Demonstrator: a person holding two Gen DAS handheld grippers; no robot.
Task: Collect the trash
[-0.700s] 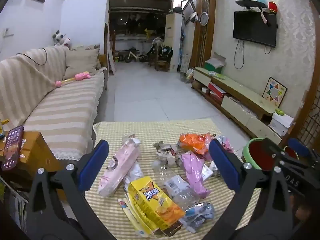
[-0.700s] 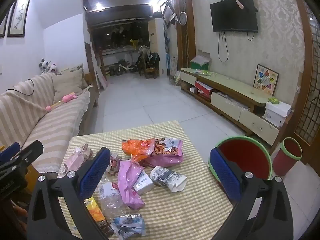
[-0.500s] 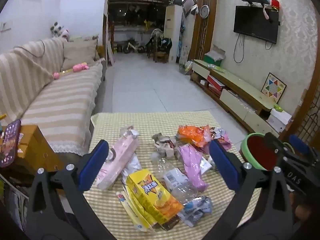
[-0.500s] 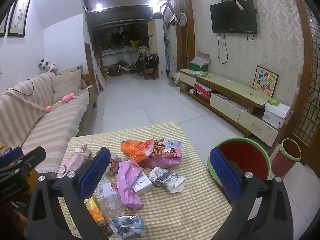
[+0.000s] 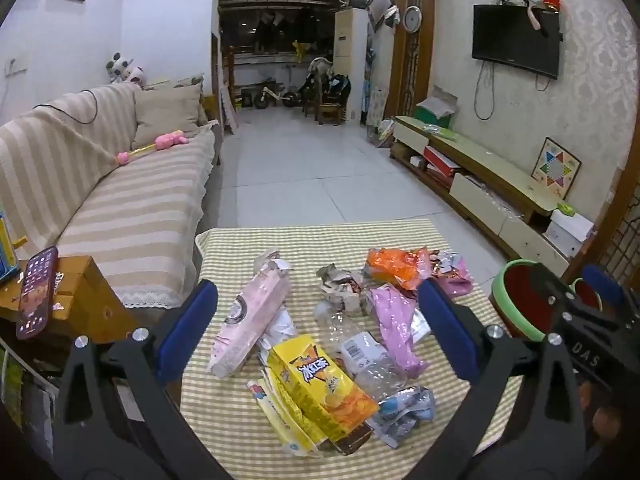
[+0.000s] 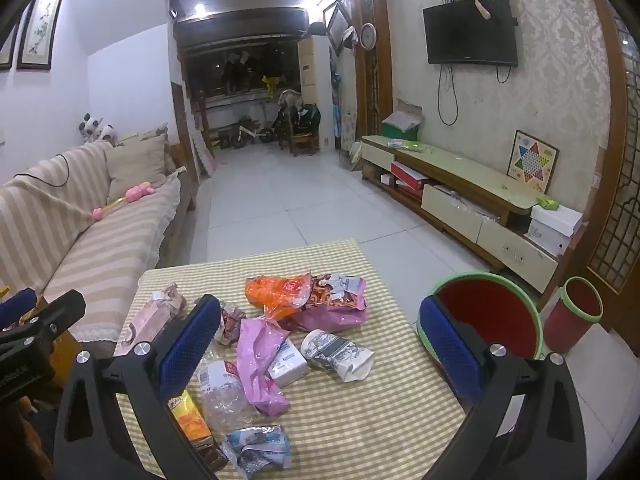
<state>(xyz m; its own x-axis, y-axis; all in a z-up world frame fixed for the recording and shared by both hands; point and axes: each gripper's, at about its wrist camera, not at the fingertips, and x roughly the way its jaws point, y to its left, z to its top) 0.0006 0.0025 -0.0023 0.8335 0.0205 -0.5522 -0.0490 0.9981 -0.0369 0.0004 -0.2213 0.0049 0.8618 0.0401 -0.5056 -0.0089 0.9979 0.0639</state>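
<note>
One yellow snack box (image 5: pixel 320 394), Chinese print unreadable.

A low table covered with a yellow-and-white checked cloth (image 5: pixel 320 236) carries scattered litter. On its left lies a long pink wrapper (image 5: pixel 250 316), at the near edge a yellow snack box (image 5: pixel 320 388) beside a crushed clear plastic bottle (image 5: pixel 360 356). Farther right lie a crumpled orange bag (image 6: pixel 280 294), a purple plastic wrapper (image 6: pixel 260 364) and a squashed grey-white paper carton (image 6: pixel 338 354).

Yellow snack box (image 6: pixel 192 420) mostly hidden behind right gripper's finger; crushed bottle (image 6: pixel 224 392) partly under pink wrapper (image 6: pixel 260 360).
</note>
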